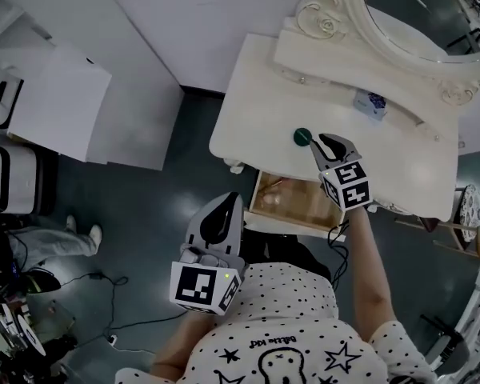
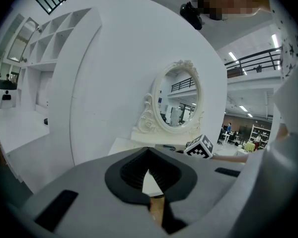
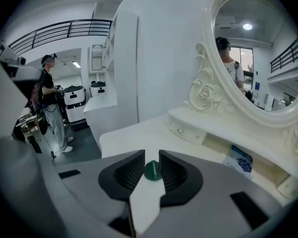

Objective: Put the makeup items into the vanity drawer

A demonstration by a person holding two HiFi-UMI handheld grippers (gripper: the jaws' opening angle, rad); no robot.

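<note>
The right gripper (image 3: 150,157) has its jaws narrowly apart, with the green round makeup item (image 3: 152,171) at their very tips. The item rests on the vanity top (image 1: 256,102), just beyond the open drawer (image 1: 292,206). The left gripper (image 2: 149,160), jaws together and empty, hangs near the drawer's front. Risk: with only a tip-deep purchase, closing could squeeze the item out, sending it away from the drawer.
</note>
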